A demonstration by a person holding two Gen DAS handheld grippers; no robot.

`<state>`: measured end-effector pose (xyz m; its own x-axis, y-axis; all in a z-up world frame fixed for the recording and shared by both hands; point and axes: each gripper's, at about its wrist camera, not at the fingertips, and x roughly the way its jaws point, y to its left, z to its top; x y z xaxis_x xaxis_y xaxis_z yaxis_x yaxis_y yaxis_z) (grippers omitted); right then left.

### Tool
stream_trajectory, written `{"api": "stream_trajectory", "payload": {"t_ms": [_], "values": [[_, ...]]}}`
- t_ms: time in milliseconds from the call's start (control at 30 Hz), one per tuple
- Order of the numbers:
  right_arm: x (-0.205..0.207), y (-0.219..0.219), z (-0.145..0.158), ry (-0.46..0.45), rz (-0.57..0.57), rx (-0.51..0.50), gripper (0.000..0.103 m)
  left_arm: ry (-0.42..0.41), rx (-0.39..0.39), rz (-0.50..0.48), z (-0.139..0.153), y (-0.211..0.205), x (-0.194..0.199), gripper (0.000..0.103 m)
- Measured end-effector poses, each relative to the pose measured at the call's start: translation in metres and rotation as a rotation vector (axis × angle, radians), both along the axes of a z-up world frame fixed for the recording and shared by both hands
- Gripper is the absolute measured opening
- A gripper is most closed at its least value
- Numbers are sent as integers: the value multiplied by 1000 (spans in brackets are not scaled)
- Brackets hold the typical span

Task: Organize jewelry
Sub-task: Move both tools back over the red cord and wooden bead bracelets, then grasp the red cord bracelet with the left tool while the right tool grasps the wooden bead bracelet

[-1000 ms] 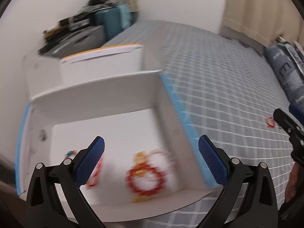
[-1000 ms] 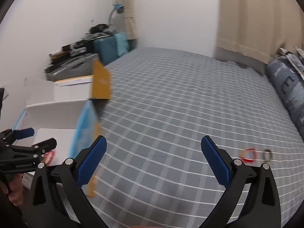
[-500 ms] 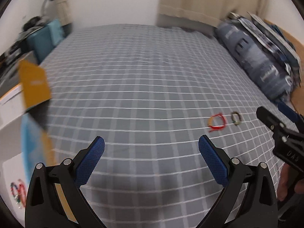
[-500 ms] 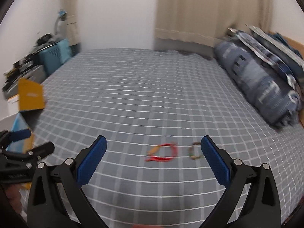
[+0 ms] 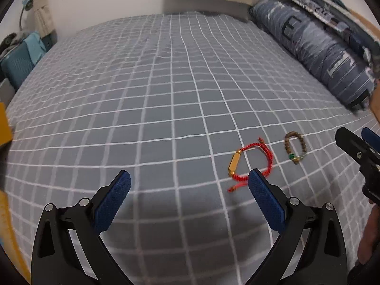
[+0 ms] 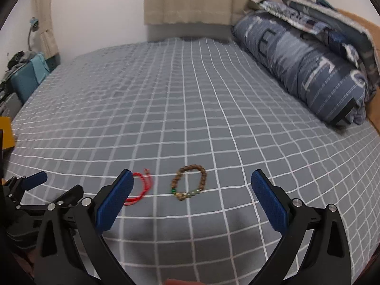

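A red cord bracelet with a gold tube (image 5: 251, 162) lies on the grey checked bedspread (image 5: 166, 95), just ahead of my left gripper's right finger. A brown bead bracelet with green beads (image 5: 295, 146) lies to its right. My left gripper (image 5: 188, 185) is open and empty above the bed. In the right wrist view the bead bracelet (image 6: 189, 182) lies between and ahead of my open, empty right gripper (image 6: 190, 185). The red bracelet (image 6: 140, 187) is partly hidden behind its left finger. The left gripper also shows in the right wrist view at the far left (image 6: 45, 190).
A blue patterned pillow (image 5: 315, 47) and folded bedding lie along the bed's right side. A teal suitcase (image 5: 19, 59) stands off the bed's far left. An orange box flap (image 5: 4, 123) shows at the left edge. The right gripper shows at the left wrist view's right edge (image 5: 358, 149).
Both views have swung right, away from the white box with bracelets in it, to the two bracelets on the bed. Both grippers are now closer to the bracelets and stay open.
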<state>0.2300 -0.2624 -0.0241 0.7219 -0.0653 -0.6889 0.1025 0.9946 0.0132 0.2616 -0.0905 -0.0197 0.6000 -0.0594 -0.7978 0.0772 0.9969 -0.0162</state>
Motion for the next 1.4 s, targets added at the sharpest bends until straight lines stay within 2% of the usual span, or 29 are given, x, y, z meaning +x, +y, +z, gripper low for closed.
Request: {"api": "stream_trajectory", "payload": {"t_ms": [200,300,400,500,633,700,833,967,1133,1200,1233,1300,1400], "values": [[28,-14,-50,45,-33,-15,95,-14,22,27,-38,-8,24,97],[36,-18,-73,63,-55,-22,95,0,-36,30,-51,-5,30,96],[39,-21,-93,78,-53,24,95,-27,-44,2,-51,-8,29,96],[38,-25,-95,65,-56,61,95,-63,-55,-16,-49,-14,26,94],[35,-24,-94,48,-59,58,95,-46,-19,-42,-54,-22,30,94],[34,-24,-93,41,-55,63,86,-46,-10,-44,-55,-23,30,93],[33,-25,-93,30,-59,80,77,-54,-11,-33,-55,-22,28,81],[34,-28,-93,28,-73,104,60,-71,13,-51,-56,-27,24,65],[35,-28,-94,34,-76,99,41,-83,17,-68,-56,-27,21,52],[34,-27,-94,31,-70,102,25,-86,7,-60,-56,-24,21,44],[34,-27,-95,30,-71,102,25,-86,2,-58,-55,-24,22,39],[34,-28,-95,27,-70,106,13,-86,-9,-51,-56,-22,21,32],[33,-28,-95,18,-67,111,9,-88,-12,-44,-55,-22,21,18]]}}
